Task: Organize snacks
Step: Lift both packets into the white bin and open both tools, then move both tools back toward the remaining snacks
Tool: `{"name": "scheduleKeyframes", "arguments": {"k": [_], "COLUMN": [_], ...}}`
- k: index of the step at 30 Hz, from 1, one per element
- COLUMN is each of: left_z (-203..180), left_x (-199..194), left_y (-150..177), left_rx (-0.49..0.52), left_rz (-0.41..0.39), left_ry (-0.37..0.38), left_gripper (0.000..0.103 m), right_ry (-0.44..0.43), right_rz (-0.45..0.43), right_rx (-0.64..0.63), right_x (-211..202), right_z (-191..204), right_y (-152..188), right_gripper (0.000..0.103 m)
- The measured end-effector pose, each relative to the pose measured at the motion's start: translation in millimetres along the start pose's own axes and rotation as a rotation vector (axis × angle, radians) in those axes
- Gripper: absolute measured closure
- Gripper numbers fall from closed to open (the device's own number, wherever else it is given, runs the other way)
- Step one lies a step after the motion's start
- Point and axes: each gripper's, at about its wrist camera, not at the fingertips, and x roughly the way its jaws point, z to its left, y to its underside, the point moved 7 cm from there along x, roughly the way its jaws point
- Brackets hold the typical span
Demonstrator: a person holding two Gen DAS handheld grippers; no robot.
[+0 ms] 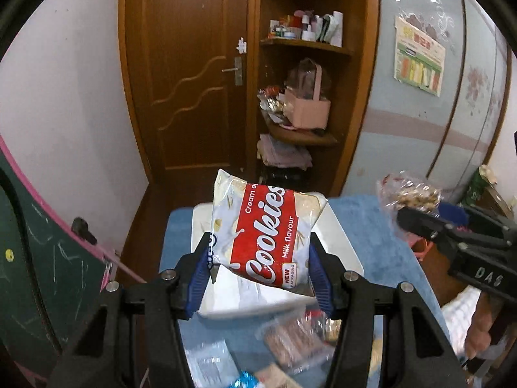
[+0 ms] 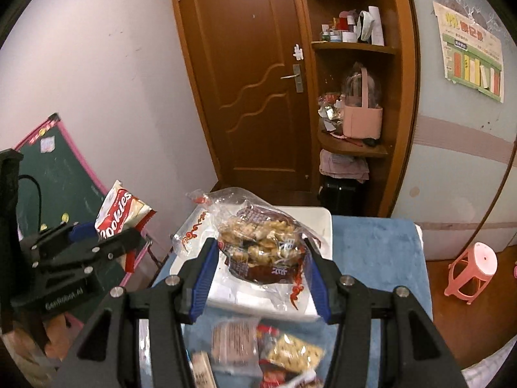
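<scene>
1. Two snack packs are held up above the table, one in each gripper
2. A white and red glossy plastic pack of milk-flavour cookies sits clamped between the blue pads of the left gripper, its fingers set narrow against the pack's two lower side edges; the pack tilts toward 1 o'clock in the left wrist view
3. A clear crinkly plastic bag of pale biscuits with a dark inner wrapper is pinched between the blue pads of the right gripper, fingers narrow on its sides
4. In the left wrist view the right gripper shows at 3 o'clock with its bag; in the right wrist view the left gripper shows at 9 o'clock with the cookies
5. Below both packs lies a white rectangular plastic tray on a blue fuzzy table cover
6. At 6 o'clock, blurred loose snack packets lie on the cover
7. Beyond, at 12 o'clock, stand a brown wooden door and brown wooden corner shelves; a pink plastic stool stands at 3 o'clock
</scene>
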Motion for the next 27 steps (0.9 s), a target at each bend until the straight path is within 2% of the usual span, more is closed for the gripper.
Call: {"name": "scheduleKeyframes", "arguments": {"k": [4,11,13,14,15,16,21,27], "left_z": [7,16,18,18,20,22,28,31], "left_x": [31,87,99,103,109,114,120,95], "left_y": [-23,-29,-27,-26,-24,-22,-11,-3], "left_rx": [-0.028,-0.038,-0.042,-0.039,-0.038,-0.041,-0.061,-0.081], "left_rz": [0.018,0.056,0.058,0.063,0.074,0.081,0.143,0.132], "left_ry": [-0.004,-0.049,-0.045,-0.043,-0.046,-0.058,-0.056,-0.044], "left_gripper": [0.049,0.047,0.038,0.02,0.008,0.006,0.005,0.005], "right_ry": [0.026,0.081,0.087,0.084,0.078,0.087,0.075,0.104], "right_rz": [0.015,0.069,0.098,0.119,0.148,0.167,0.219,0.213], "right_rx": [0.01,0.02,0.025,0.028,0.036,0.047,0.073,0.055], "right_x": [33,88,102,109,119,124,127,96], "right_z": [1,-7,-11,-12,-14,-17,-24,-30], "right_y": [-21,-28,-24,-22,-18,-13,-2,0], "right_gripper": [0.05,0.049,0.047,0.042,0.039,0.039,0.039,0.039]}}
